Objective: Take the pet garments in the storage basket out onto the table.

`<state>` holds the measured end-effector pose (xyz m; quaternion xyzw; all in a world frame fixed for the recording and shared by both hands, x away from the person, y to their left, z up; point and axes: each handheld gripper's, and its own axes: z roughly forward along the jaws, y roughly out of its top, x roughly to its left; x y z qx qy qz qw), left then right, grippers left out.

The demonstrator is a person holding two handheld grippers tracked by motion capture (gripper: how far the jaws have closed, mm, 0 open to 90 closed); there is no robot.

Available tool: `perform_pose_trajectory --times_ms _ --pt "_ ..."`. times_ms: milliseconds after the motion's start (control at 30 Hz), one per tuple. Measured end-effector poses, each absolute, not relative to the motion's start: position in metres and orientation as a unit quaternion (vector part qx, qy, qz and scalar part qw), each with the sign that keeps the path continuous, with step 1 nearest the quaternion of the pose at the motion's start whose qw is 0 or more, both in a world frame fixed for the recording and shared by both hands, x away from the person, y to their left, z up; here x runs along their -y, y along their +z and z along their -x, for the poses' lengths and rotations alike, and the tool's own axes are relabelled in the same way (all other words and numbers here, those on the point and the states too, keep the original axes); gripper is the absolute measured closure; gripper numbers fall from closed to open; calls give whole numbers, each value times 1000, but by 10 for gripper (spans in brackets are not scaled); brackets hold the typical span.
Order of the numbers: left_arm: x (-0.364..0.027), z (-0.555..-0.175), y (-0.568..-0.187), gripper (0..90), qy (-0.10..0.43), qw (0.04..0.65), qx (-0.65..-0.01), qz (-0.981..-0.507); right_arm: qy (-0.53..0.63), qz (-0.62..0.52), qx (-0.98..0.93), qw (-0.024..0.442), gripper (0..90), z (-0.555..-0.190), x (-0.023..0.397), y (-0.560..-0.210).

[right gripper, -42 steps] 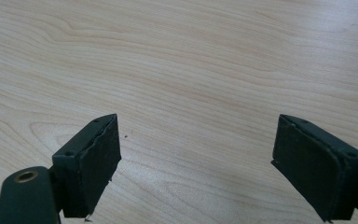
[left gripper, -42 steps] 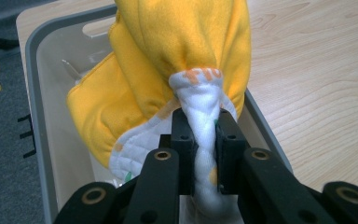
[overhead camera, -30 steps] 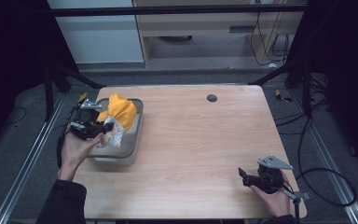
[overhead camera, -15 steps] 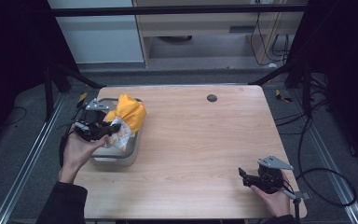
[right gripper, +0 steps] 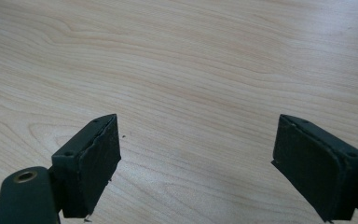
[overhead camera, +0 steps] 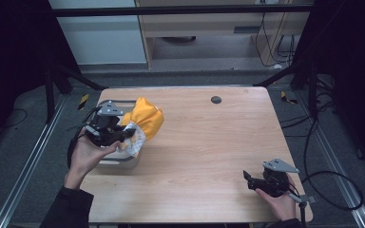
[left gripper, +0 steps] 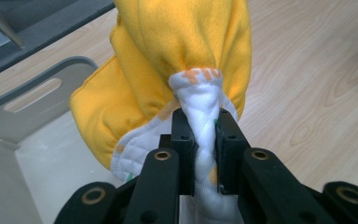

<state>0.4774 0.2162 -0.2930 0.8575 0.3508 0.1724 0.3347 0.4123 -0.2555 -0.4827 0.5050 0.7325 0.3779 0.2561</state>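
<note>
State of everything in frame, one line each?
Left tool: shut on cloth, held above the bin's edge.
Right tool: open, nothing between the jaws, low over the table.
Cloth: bunched, pinched at its white part, hanging clear of the table.
Bin: upright; the part of its inside that shows is bare.

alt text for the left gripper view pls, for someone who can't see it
The left gripper has its two black jaws shut on a twisted white fold of a yellow cloth, which bunches up above them. A grey bin sits at the lower left on a light wooden table.
</note>
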Motion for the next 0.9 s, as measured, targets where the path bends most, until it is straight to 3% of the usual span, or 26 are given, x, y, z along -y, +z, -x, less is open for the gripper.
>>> perform_pose_trajectory --times_ms 900 --pt "-160 -469 -312 809 145 329 -288 -888 380 -505 -730 260 144 -411 257 -482"
